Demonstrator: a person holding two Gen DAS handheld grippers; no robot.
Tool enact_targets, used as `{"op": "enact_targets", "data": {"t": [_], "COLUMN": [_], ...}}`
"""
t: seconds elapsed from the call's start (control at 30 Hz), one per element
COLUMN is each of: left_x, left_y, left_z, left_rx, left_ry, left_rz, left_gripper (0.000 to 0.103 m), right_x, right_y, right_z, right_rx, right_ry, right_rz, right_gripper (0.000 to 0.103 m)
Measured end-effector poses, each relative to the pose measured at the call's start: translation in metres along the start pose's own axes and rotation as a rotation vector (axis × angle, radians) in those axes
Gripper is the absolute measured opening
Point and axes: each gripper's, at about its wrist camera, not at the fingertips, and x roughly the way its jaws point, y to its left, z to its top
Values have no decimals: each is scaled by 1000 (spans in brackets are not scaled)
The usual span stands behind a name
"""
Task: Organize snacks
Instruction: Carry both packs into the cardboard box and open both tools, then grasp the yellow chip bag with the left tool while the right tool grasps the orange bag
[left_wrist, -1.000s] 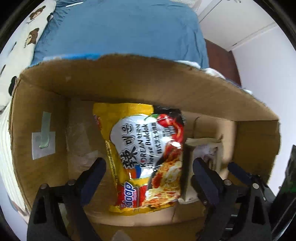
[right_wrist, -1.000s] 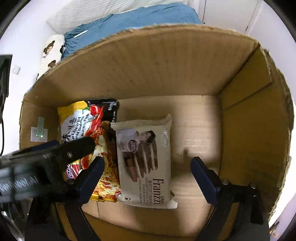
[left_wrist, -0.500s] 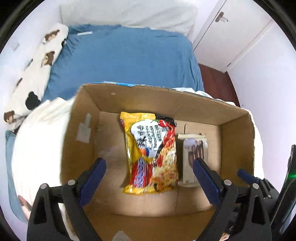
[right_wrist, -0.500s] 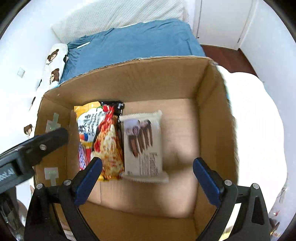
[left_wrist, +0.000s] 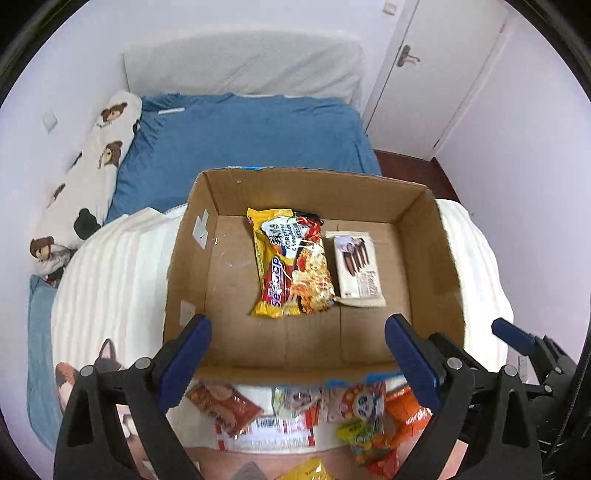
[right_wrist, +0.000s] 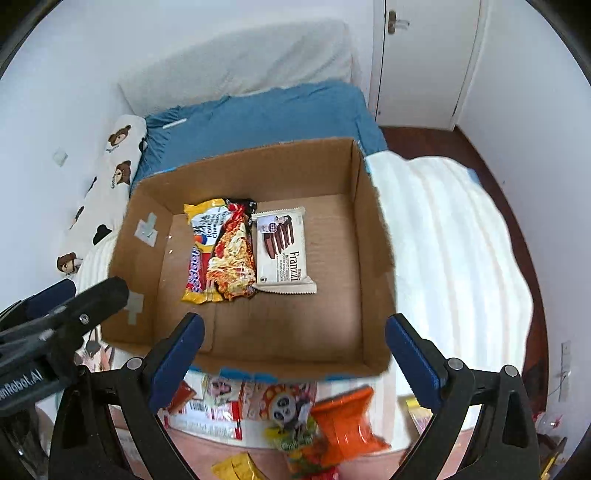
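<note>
- Cardboard box (left_wrist: 192, 266), open-topped, stands on a white striped blanket (left_wrist: 110, 266) over a blue-sheeted bed (left_wrist: 240, 136).
- Box contents, left to right: bare cardboard floor at the left side; a yellow instant-noodle packet (left_wrist: 291, 262) lying flat near the middle toward the far wall; a cream Franzzi wafer packet (left_wrist: 356, 269) touching the noodle packet's right edge; bare floor at the right side.
- Left gripper (left_wrist: 297, 354): jaws spread wide, nothing between them, held above the box's near wall.
- Right gripper (right_wrist: 293, 350): jaws likewise spread and empty, above the near wall.
- Loose snack packets (right_wrist: 280, 410) lie on the bed outside the near wall, among them an orange bag (right_wrist: 343, 424) and a panda-printed packet (right_wrist: 284, 404).
- Hard to make out: the loose packets are blurred, partly covered by the gripper frames and cut off at the lower edge; their count cannot be told. Small print on the noodle packet is illegible.
- Against the earlier frames: both grippers have drawn back and upward from inside the box, so the whole box and the pile outside it now show. The two packets lie as before.
</note>
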Motion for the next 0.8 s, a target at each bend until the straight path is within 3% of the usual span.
{"op": "enact_targets", "data": {"t": [0.2,0.4,0.57,0.8], "left_x": [-33,-36,9,97], "left_y": [1,15,31,30], "left_z": [-29,-74,-131,-212], "left_rx": [-5,-16,-82,-272], "left_ry": [-25,15,188,517], "left_rz": [-3,41,46,-68], "left_gripper": [96,96,96,96], "right_x": [-44,-36,1,30], "right_y": [3,-12,-41,-74], "right_z": [-32,-79,-125,-183], "right_rx": [-20,12,86,164], "right_ry": [-42,48,178,260], "right_rz": [29,81,103,99], "right_gripper": [100,100,100,100]}}
